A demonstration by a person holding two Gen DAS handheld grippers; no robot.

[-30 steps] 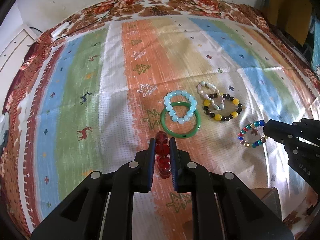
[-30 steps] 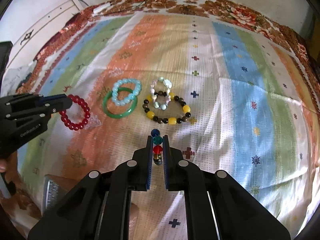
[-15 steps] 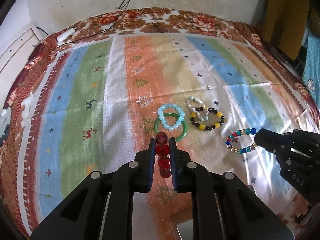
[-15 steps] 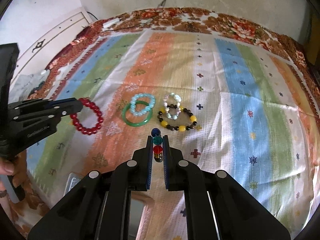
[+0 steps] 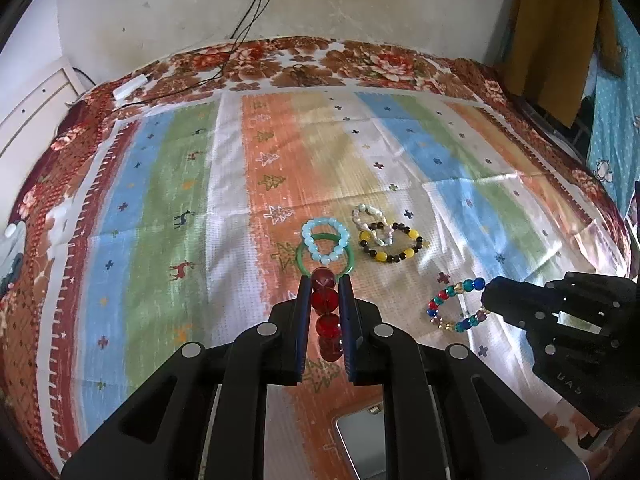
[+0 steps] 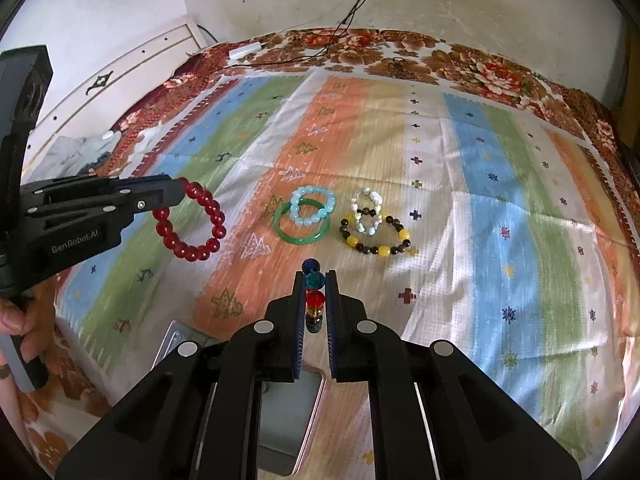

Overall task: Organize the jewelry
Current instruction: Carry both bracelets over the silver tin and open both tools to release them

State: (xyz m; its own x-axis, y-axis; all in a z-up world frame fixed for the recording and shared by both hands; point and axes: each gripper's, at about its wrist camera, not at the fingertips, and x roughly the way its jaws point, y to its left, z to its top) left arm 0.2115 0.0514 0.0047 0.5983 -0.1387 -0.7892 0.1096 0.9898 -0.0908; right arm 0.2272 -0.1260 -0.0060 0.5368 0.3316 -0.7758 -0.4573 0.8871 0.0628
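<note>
The left hand-held gripper (image 5: 325, 300) is clamped on a red bead bracelet (image 6: 191, 224), which hangs at left of the right wrist view. The right hand-held gripper (image 6: 313, 292) pinches a multicoloured bead bracelet (image 5: 456, 305), at lower right of the left view. On the bed, mid-frame, a pale blue bead bracelet (image 6: 312, 205) overlaps a green bangle (image 6: 302, 227); just right, a white bead bracelet (image 6: 366, 212) overlaps a yellow-and-dark bead bracelet (image 6: 376, 236). A metal tin (image 6: 288, 424) sits at the bottom edge. Striped bedspread (image 6: 500, 184), stained wall (image 6: 440, 0) with cables (image 6: 352, 4) above
</note>
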